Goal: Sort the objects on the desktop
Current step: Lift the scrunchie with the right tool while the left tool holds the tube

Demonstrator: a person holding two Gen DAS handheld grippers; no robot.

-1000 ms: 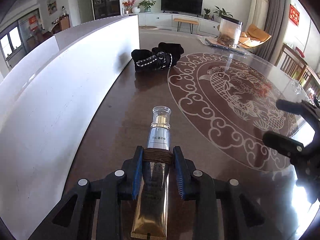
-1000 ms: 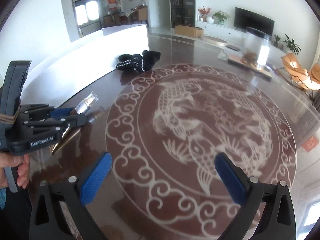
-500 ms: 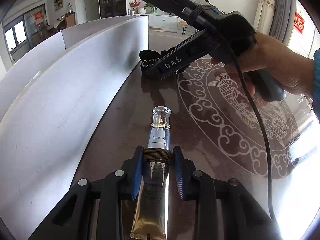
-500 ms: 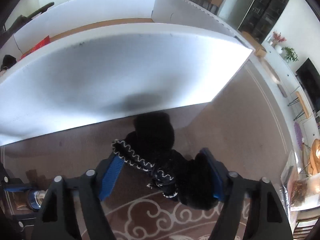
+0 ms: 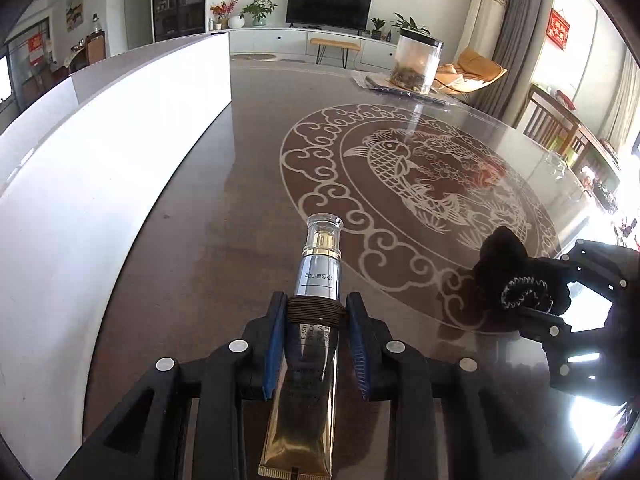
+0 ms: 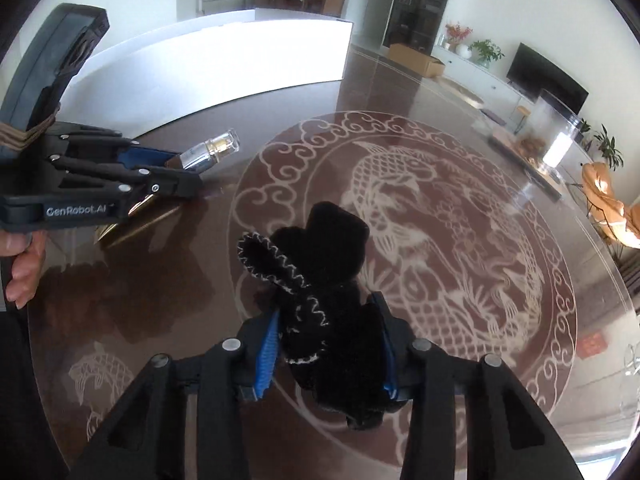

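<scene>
Your left hand-held gripper (image 5: 316,344) stays clenched on the cosmetic tube (image 5: 316,280); your right hand-held gripper (image 6: 326,344) is closing on the black glove (image 6: 320,280), both lifted off the bench (image 6: 480,360) for sorting.

A jar (image 5: 418,65) stands at the table's (image 5: 248,184) far edge, right of the partition (image 5: 100,168).

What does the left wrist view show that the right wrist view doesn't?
Only the left wrist view shows the tube's gold crimped end and printed label, and wooden chairs at right. Only the right wrist view shows a hand on the left gripper's handle and a cardboard box on the floor. Both show the black glove with the right gripper's jaws closing on it, the white box, the patterned table, the TV and the clear jar.
</scene>
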